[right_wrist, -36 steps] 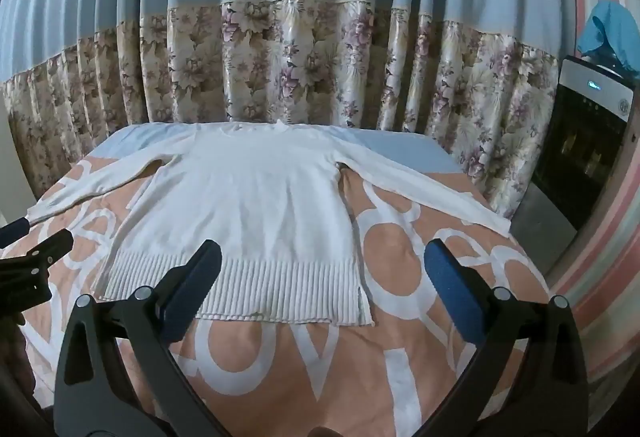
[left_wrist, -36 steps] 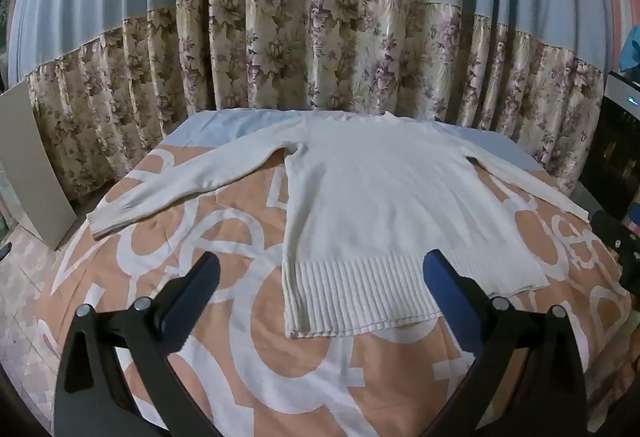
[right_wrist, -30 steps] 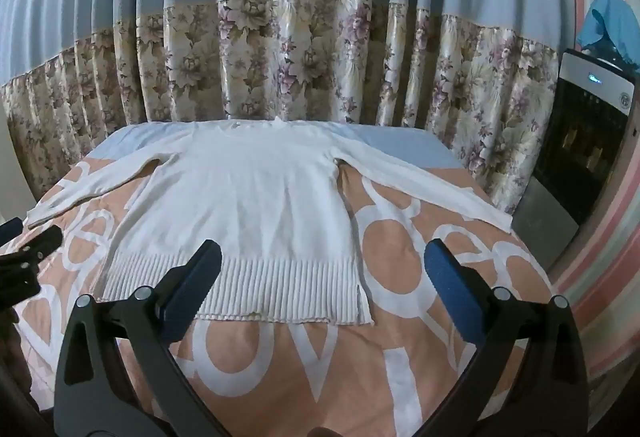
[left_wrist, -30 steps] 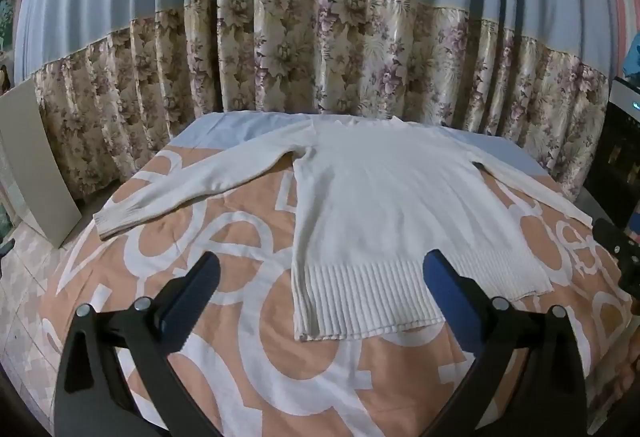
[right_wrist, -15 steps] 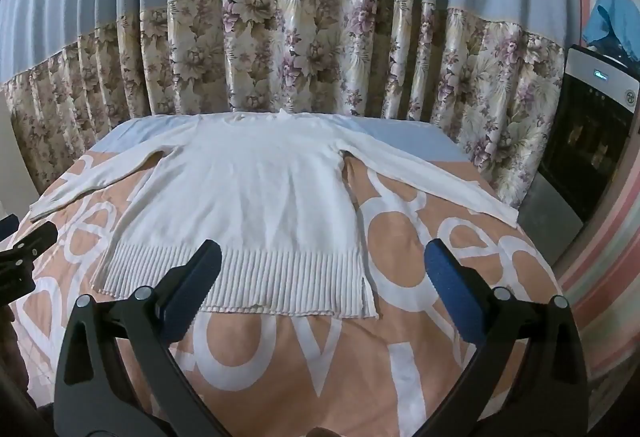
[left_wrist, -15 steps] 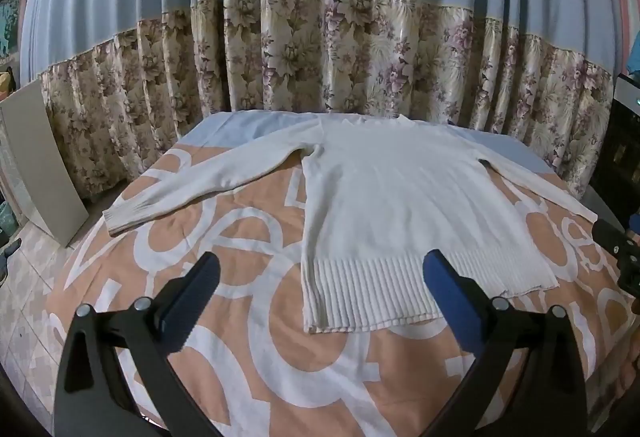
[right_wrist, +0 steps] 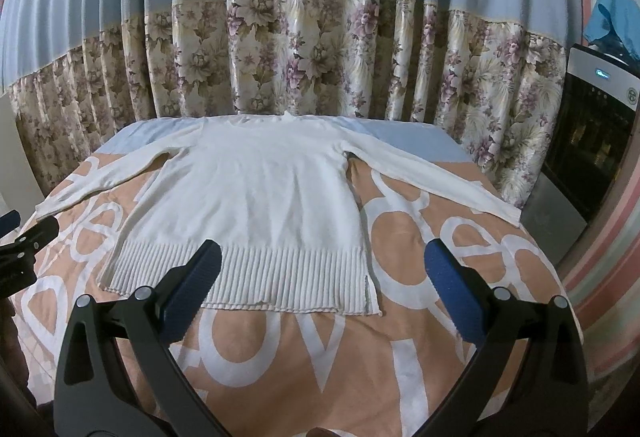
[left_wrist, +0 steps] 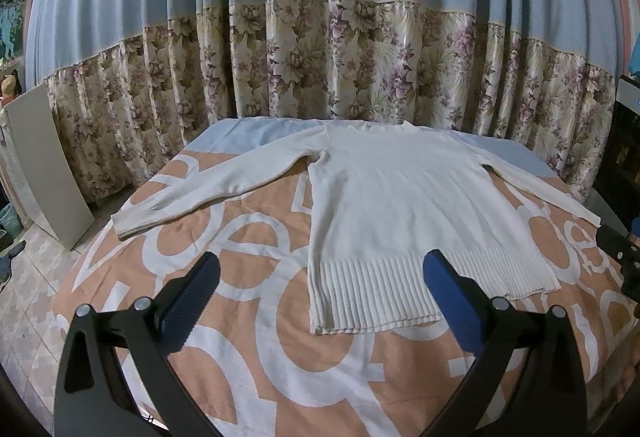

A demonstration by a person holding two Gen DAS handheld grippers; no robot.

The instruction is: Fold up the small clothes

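Left gripper (left_wrist: 320,289) and right gripper (right_wrist: 322,287), each seen from its own wrist camera: both sets of jaws are spread wide with nothing between them, and both hang above the near end of the bed (left_wrist: 248,321), clear of the cloth.

Risks, judged from this layout. The sweater (left_wrist: 400,205) is a soft knit lying on a smooth printed bedcover, so a pinch that takes only the top layer of the ribbed hem (right_wrist: 256,273) would probably lift one face and leave the other behind, giving a skewed fold. A jaw closing too low could catch the bedcover with the knit and drag both. The right sleeve (right_wrist: 432,181) reaches to the right edge of the bed; a careless pull may slide its cuff over the side.

Position. The sweater lies flat, neck at the far end near the curtain (right_wrist: 304,57), hem nearest the grippers, sleeves spread to the left and right. In the left view the hem sits ahead and slightly right of the jaws, its left corner between them; the left sleeve (left_wrist: 224,181) lies further left. In the right view the hem crosses behind the left finger, its right corner between the jaws.
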